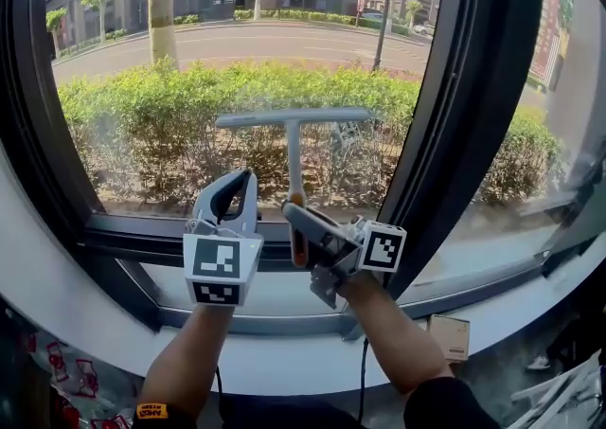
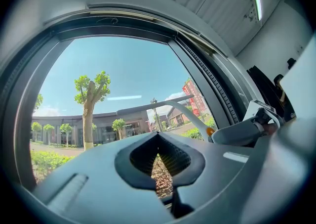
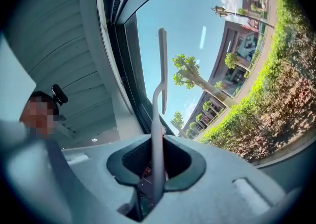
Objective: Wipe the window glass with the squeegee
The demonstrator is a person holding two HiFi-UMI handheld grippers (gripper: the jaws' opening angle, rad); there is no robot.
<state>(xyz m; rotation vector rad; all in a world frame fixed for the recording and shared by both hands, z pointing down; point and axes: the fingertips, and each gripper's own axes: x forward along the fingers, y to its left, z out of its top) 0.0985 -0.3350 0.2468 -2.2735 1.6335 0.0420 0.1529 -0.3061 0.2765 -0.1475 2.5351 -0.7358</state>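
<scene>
Window glass facing a hedge: the right claw, clamped on the squeegee handle, holds its blade level at mid-pane, apparently ready for a stroke, while the left claw, closed and empty, hovers just left.

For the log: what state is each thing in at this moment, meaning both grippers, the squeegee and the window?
squeegee: upright, blade level, up at the glass.
right gripper: shut on the squeegee handle.
left gripper: shut, nothing between its jaws.
window: closed.
</scene>
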